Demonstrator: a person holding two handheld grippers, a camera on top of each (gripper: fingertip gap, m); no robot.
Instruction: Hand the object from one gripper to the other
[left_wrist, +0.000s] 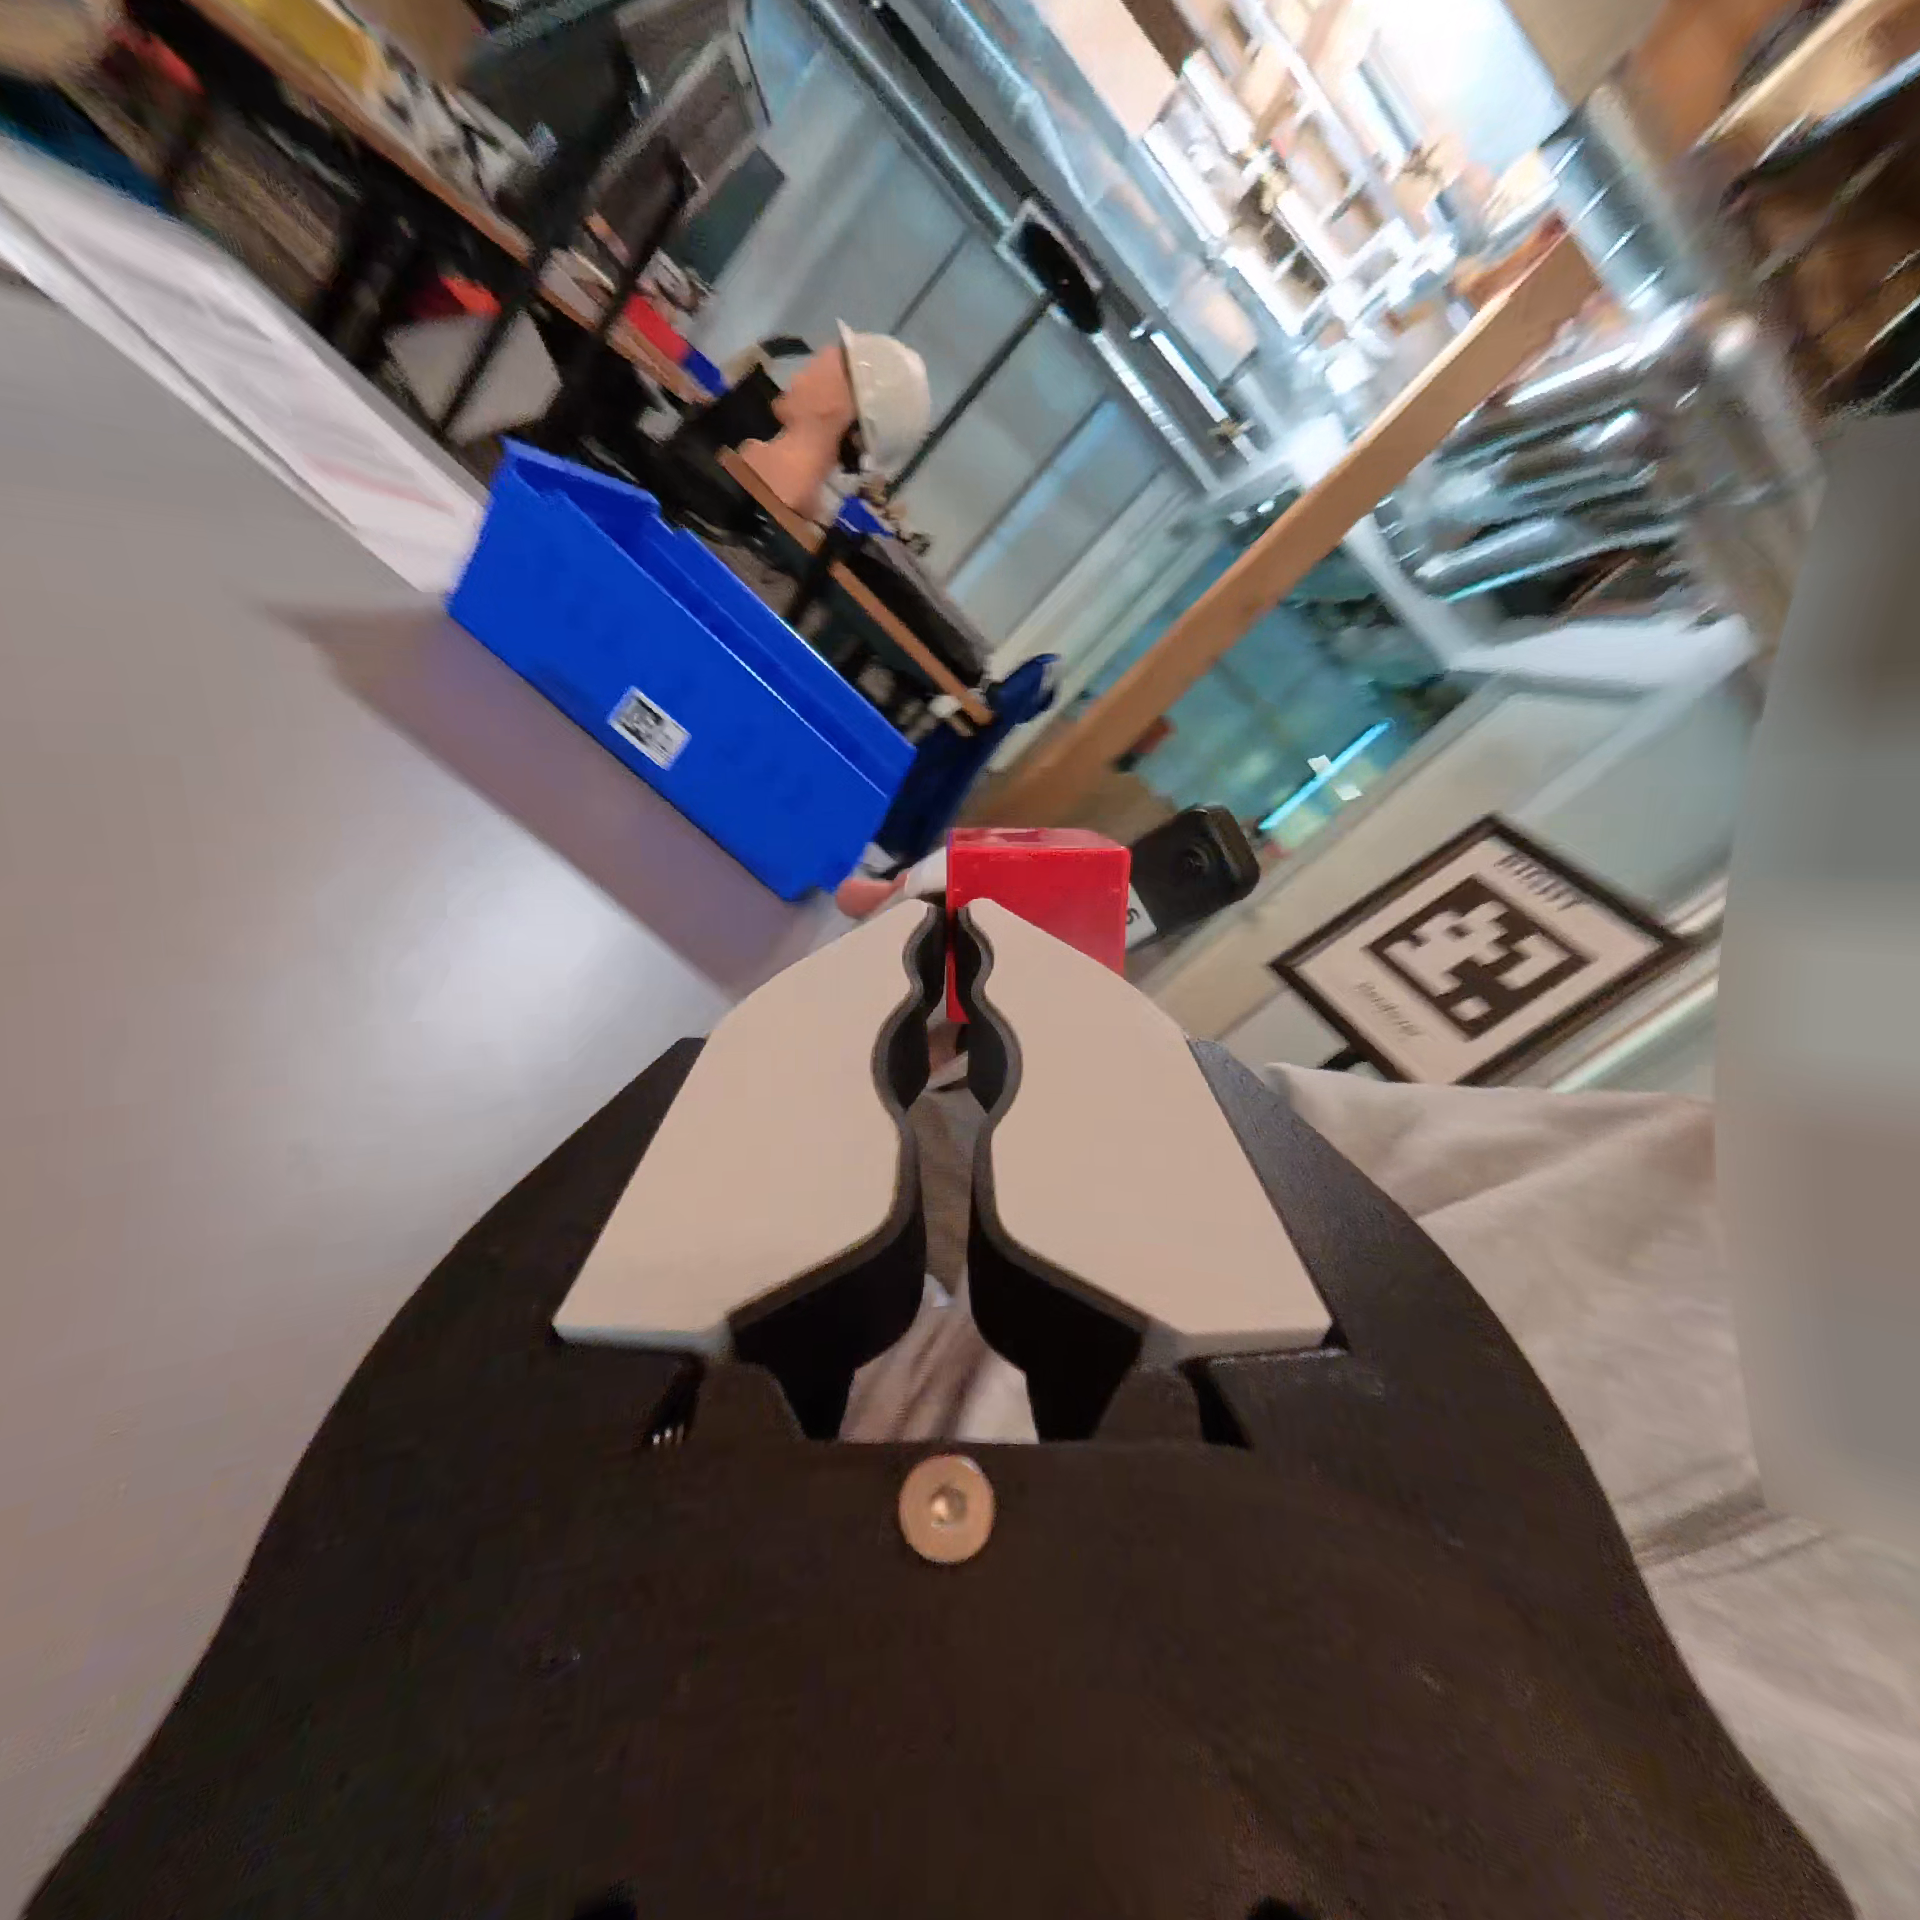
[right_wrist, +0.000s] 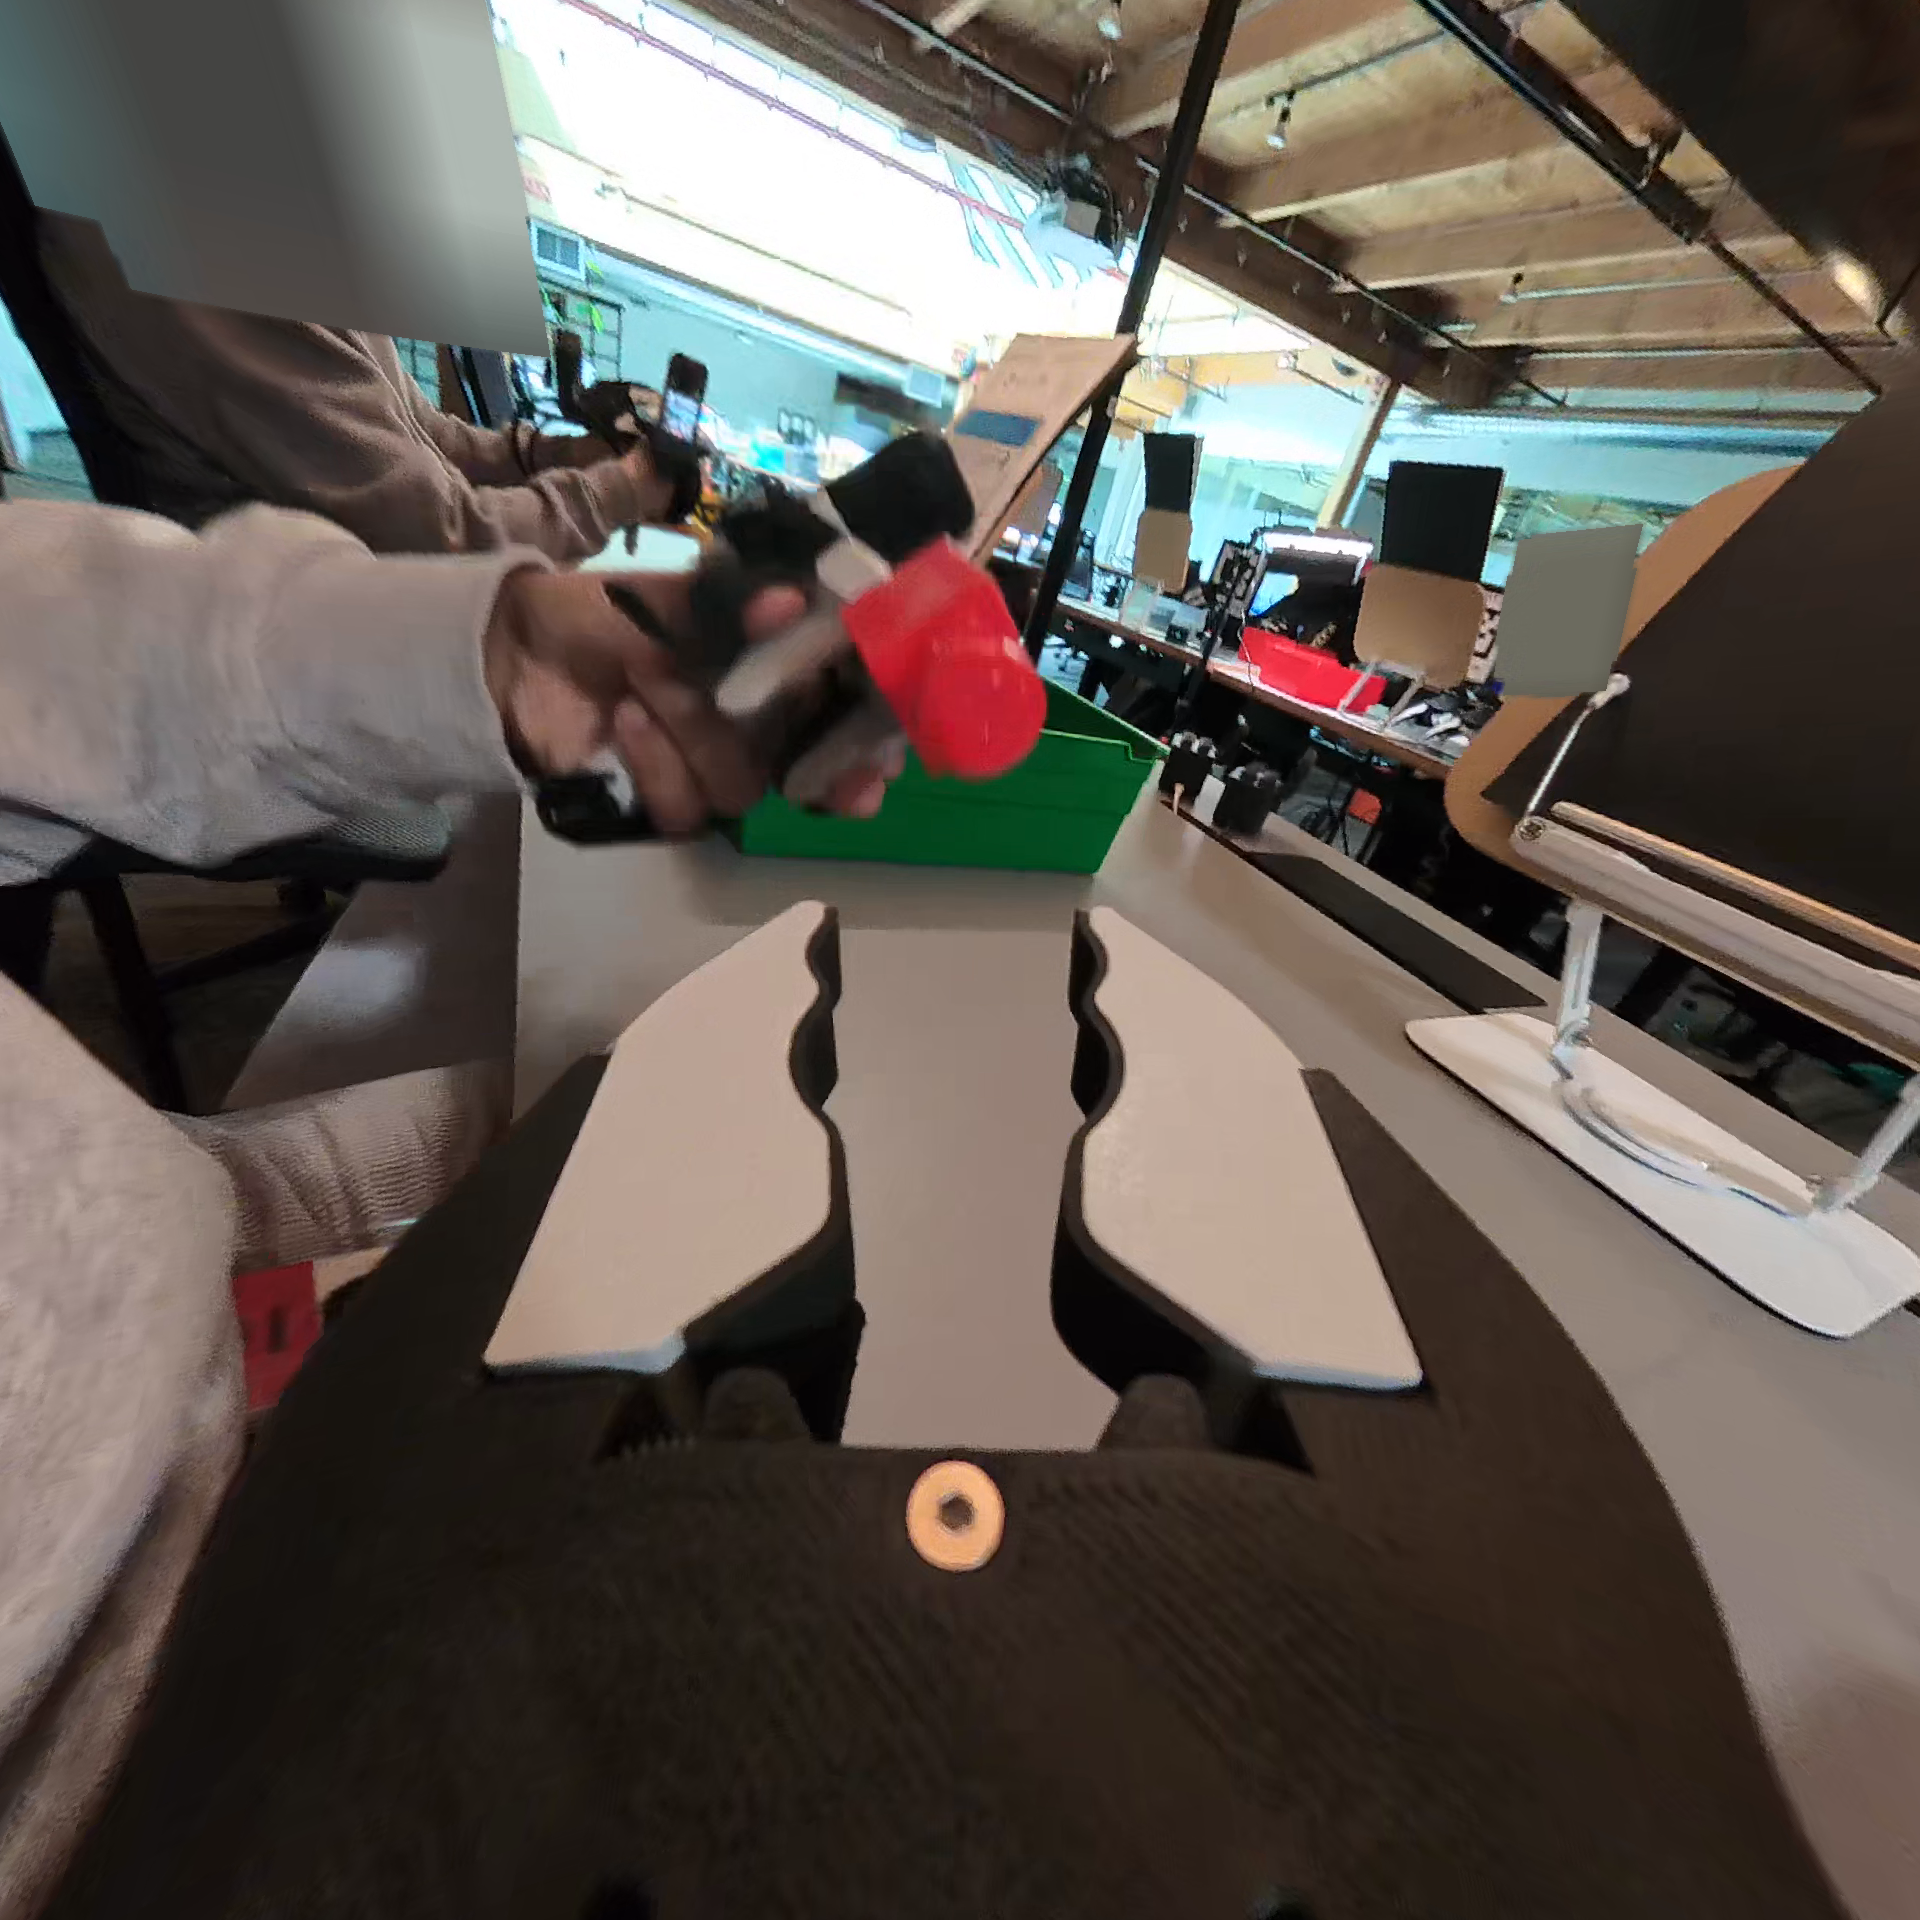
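The left gripper (left_wrist: 948, 920) has its jaws drawn nearly together, clamped on a red block (left_wrist: 1039, 899) at their very tips; only a thin slit shows between the grey fingers (left_wrist: 790, 1122), and the block's near corner sits in that slit while most of its body juts out beyond and to the right of the tips. In the right wrist view the same red block (right_wrist: 940, 655) shows farther off, held up in the air above the desk (right_wrist: 1558, 1403) in the left gripper (right_wrist: 831, 665), with a squared part pinched between the fingers and a rounded end sticking out past them toward the lower right; the picture there is blurred, so the exact contact cannot be made out. A hand (right_wrist: 634, 707) in a grey sleeve (right_wrist: 239, 665) grips that tool. The right gripper (right_wrist: 951, 925) is low over the desk with its jaws spread wide and nothing between them, only bare grey desk surface showing in the gap; the block is well apart from it, higher and beyond its tips. A green bin (right_wrist: 997, 810) stands on the desk behind the held block, and a blue bin (left_wrist: 675, 707) rests on the desk in the left wrist view. A white stand (right_wrist: 1662, 1195) sits to the right of the right gripper.
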